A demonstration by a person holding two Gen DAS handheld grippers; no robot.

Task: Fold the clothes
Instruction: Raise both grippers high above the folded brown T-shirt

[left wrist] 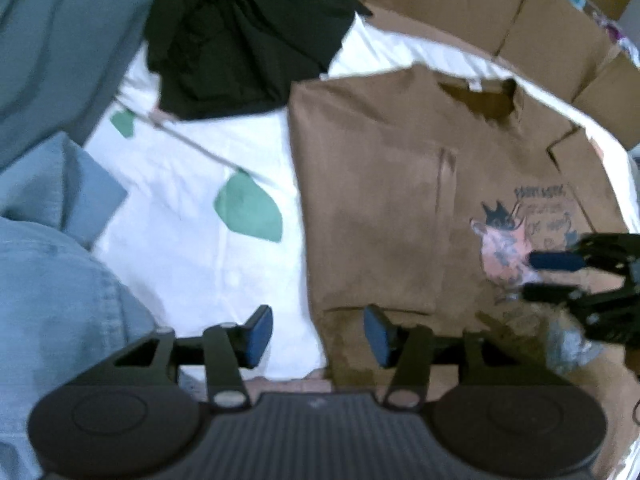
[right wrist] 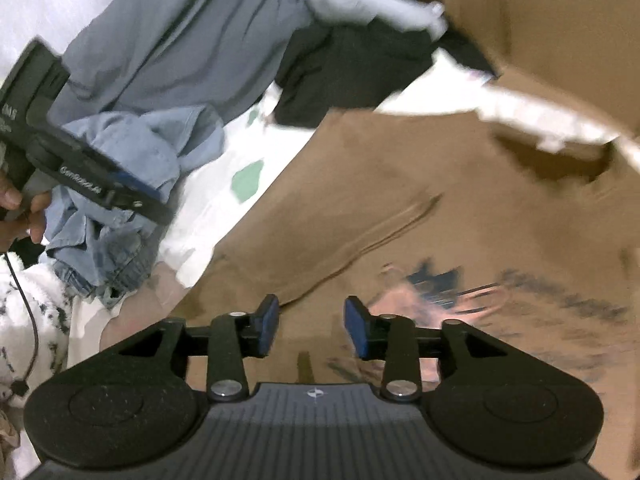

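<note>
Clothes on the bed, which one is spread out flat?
The brown T-shirt with the printed graphic; the black garment and blue denim lie crumpled.

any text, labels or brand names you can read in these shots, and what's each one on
White brand lettering on the left gripper arm, right wrist view: too blurred to read with confidence.
Dark print around the graphic on the brown t-shirt: blurred, unreadable in both views.
Cardboard boxes: no readable markings.

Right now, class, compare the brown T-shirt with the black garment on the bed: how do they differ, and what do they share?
The brown T-shirt lies spread flat, while the black garment sits crumpled in a heap. The brown T-shirt shows a printed picture on its front; the black garment looks plain. The brown T-shirt lies nearer both grippers; the black garment lies farther back. Both rest on the white sheet.
</note>
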